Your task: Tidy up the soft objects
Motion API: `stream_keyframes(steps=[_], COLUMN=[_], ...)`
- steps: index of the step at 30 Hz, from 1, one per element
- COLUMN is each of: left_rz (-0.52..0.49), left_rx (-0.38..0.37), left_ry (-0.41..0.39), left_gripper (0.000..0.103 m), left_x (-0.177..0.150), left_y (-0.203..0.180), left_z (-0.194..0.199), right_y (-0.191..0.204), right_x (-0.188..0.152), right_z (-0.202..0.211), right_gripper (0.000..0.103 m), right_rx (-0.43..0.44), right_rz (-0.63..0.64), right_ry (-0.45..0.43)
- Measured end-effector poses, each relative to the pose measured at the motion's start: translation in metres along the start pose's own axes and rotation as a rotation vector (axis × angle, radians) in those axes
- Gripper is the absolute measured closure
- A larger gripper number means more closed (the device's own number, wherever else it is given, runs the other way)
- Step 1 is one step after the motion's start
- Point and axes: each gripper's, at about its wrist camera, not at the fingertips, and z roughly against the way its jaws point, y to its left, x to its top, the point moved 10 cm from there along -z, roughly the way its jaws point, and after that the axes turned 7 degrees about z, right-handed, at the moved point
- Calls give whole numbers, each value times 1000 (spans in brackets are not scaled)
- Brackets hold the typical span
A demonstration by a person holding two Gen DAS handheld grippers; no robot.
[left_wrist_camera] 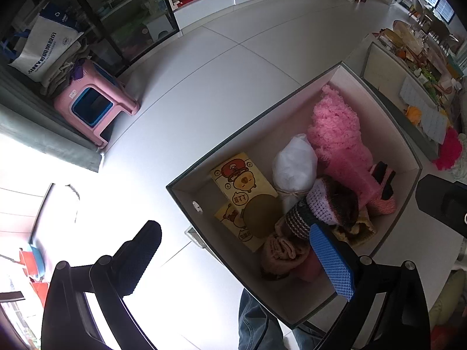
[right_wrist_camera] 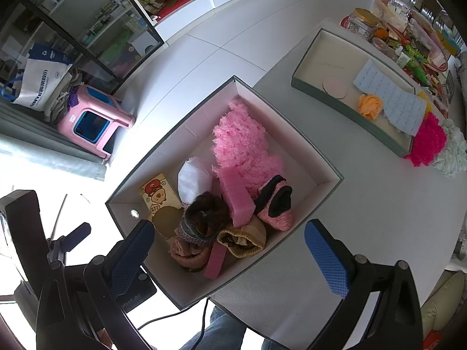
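A white-lined storage box (left_wrist_camera: 292, 99) (right_wrist_camera: 321, 157) stands at the table's near edge. It holds a fluffy pink scarf (left_wrist_camera: 335, 128) (right_wrist_camera: 242, 145), a white pouch (left_wrist_camera: 294, 166) (right_wrist_camera: 194, 179), a pink sponge block (right_wrist_camera: 235, 198), knitted hats and socks (left_wrist_camera: 332, 201) (right_wrist_camera: 204, 218) and yellow cartoon cards (left_wrist_camera: 242, 180) (right_wrist_camera: 157, 194). My left gripper (left_wrist_camera: 236, 259) is open and empty above the box's near left corner. My right gripper (right_wrist_camera: 230, 259) is open and empty above the box's near side.
A shallow green tray (right_wrist_camera: 318, 93) at the far right holds a blue bubble sheet (right_wrist_camera: 391, 99), an orange puff (right_wrist_camera: 370, 105) and a round disc (right_wrist_camera: 335, 87). A magenta puff (right_wrist_camera: 429, 140) and white cloth (right_wrist_camera: 452, 151) lie beside it. A pink stool (left_wrist_camera: 93, 105) stands on the floor.
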Motion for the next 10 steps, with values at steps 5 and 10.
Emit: stream_keyframes(steps=[5, 10], left_rz=[-2, -10], left_rx=[-2, -30], left_ry=[7, -3], left_gripper=[1, 1], left_x=[-2, -3], left_y=[0, -1], left_z=[-3, -1], right_y=[3, 5], right_x=[0, 0], right_z=[-1, -3], right_gripper=[0, 0], right_rx=[3, 8], right_rz=[4, 7], right_ry=[4, 12])
